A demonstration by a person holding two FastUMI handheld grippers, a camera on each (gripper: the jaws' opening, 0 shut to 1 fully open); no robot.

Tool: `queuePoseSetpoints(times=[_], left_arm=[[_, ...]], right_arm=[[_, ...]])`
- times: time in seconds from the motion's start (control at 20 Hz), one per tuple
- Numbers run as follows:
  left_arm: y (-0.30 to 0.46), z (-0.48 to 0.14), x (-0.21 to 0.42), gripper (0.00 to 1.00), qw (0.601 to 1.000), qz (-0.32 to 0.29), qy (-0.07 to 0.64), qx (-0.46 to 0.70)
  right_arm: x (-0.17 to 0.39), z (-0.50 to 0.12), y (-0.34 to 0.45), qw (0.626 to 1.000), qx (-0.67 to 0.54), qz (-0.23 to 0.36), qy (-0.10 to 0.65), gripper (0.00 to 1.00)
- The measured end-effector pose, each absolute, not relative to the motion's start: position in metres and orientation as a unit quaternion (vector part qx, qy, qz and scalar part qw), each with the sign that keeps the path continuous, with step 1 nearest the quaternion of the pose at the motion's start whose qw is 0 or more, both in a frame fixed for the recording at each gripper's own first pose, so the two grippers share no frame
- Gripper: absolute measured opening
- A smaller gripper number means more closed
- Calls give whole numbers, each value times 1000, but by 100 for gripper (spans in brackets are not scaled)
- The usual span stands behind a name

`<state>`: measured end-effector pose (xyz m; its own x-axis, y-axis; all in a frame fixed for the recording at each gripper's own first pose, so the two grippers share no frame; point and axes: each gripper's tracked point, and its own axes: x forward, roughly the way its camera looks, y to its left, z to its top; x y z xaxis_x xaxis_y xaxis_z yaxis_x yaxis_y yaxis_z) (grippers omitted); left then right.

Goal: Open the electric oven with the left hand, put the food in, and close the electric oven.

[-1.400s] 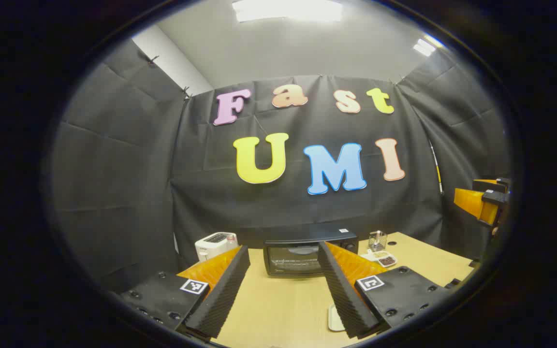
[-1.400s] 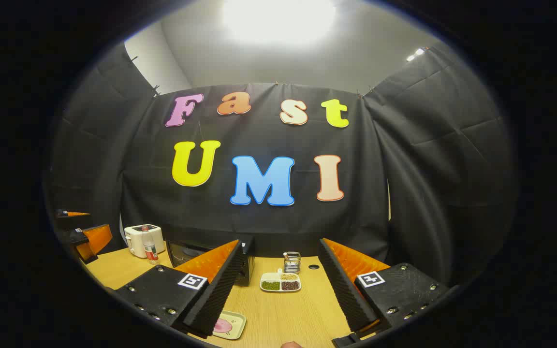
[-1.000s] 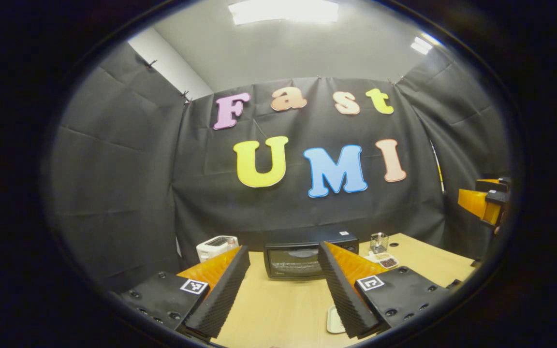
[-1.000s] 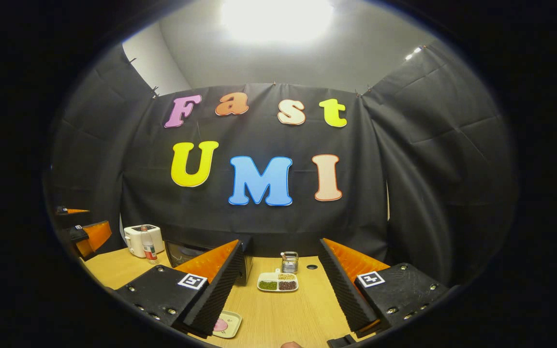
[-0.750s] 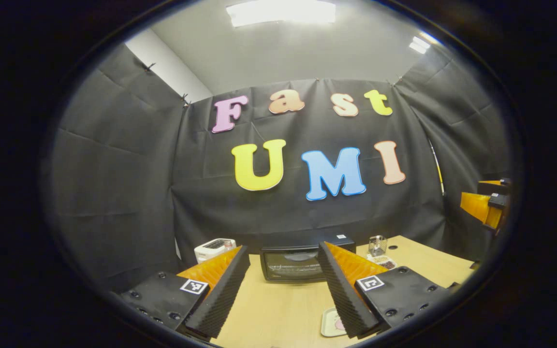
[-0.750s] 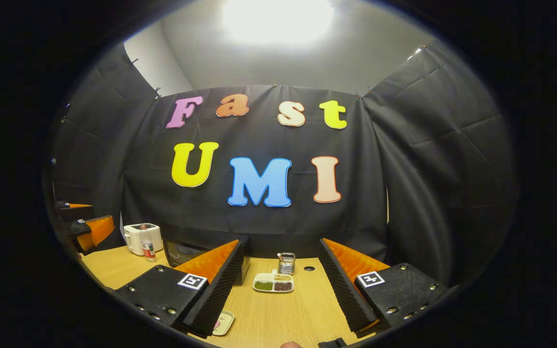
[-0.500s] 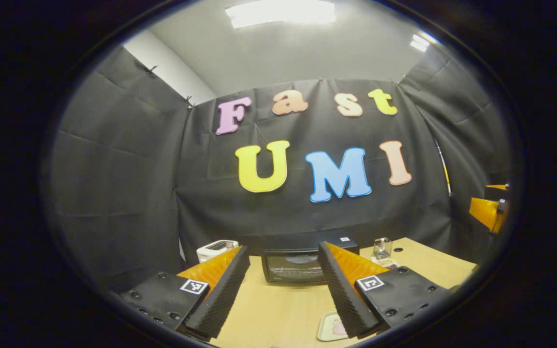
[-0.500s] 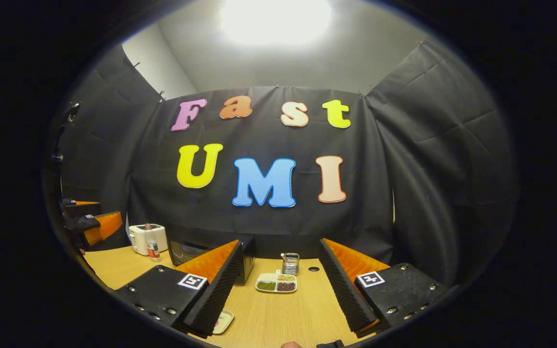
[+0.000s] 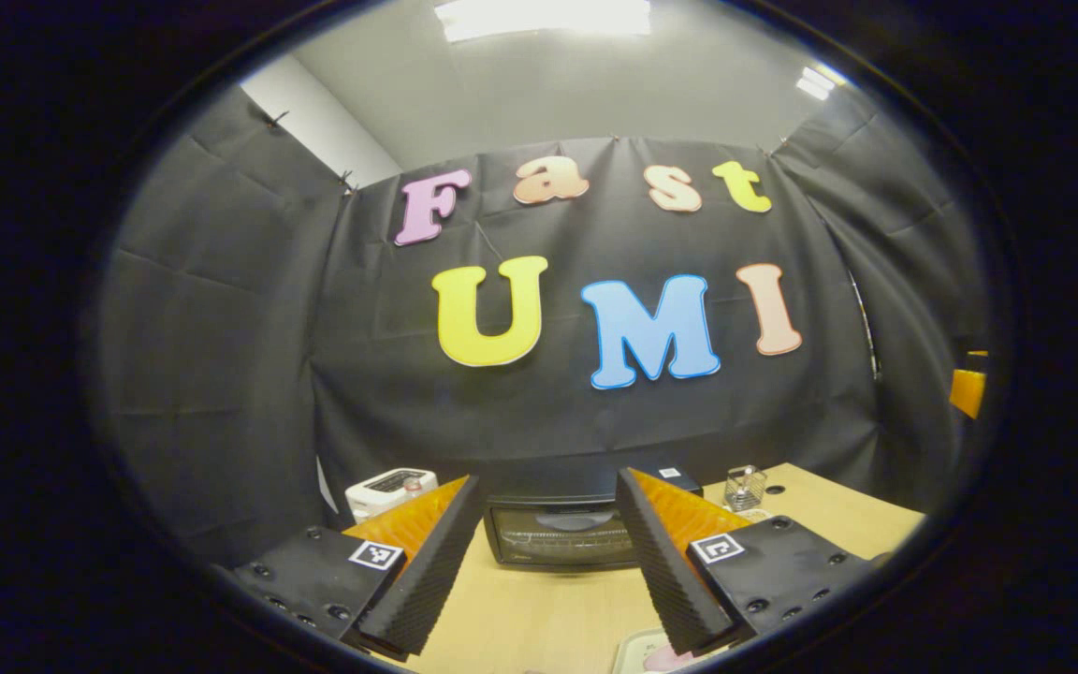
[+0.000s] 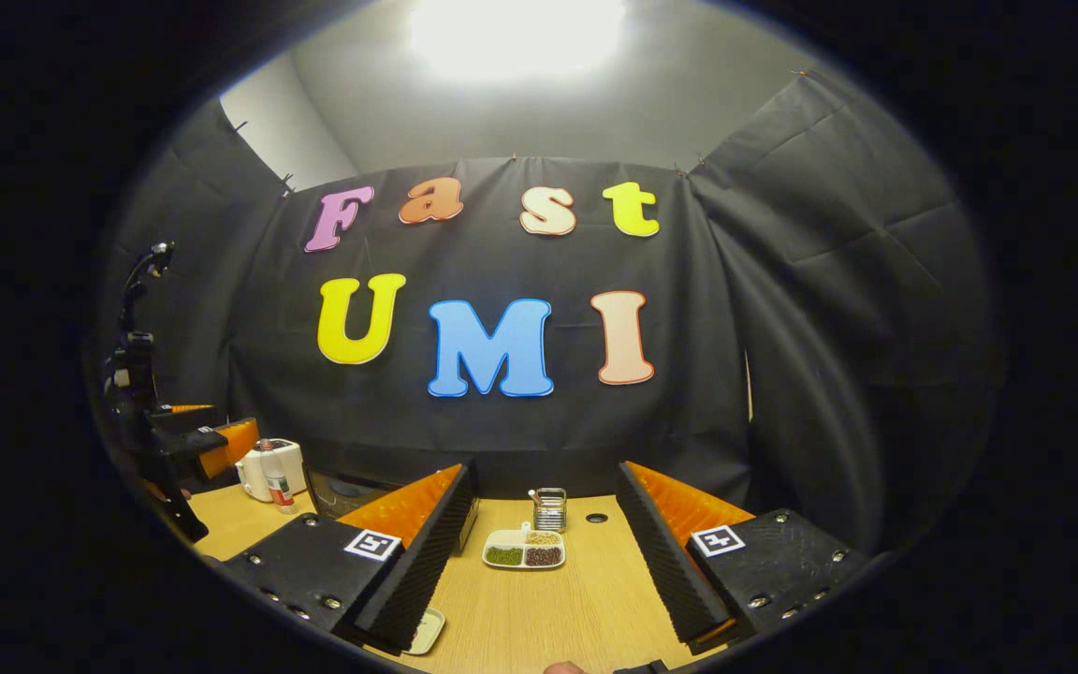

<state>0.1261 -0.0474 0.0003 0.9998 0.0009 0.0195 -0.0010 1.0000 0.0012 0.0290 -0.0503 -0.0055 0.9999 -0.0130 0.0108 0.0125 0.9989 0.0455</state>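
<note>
Left gripper (image 9: pixel 546 524): fingers spread, now closer to the closed black electric oven (image 9: pixel 558 534).
Right gripper (image 10: pixel 544 534): fingers spread; its view shows a far white divided dish (image 10: pixel 524 550).

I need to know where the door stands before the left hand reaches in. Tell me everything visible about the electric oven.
The electric oven is a small black box with a dark glass door across its front, wire racks faintly visible behind it. The door looks shut. It sits upright on the wooden table against the back cloth, right of the white toaster. It lies straight ahead between the left gripper jaws, which are open and well short of it.
</note>
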Motion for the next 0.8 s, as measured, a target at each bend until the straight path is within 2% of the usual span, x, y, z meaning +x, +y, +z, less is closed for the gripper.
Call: queuePoseSetpoints(times=[0.05,0.2,0.8], left_arm=[[-49,-6,141,100,1000,-6,-8,0],[-53,-18,183,90,1000,-28,-2,1],[-79,-104,310,96,994,-92,56,1]], right_arm=[[33,-2,-50,1000,19,-13,-13,97],[45,-8,-47,999,13,-38,-5,97],[78,-18,-29,993,-22,-113,21,97]])
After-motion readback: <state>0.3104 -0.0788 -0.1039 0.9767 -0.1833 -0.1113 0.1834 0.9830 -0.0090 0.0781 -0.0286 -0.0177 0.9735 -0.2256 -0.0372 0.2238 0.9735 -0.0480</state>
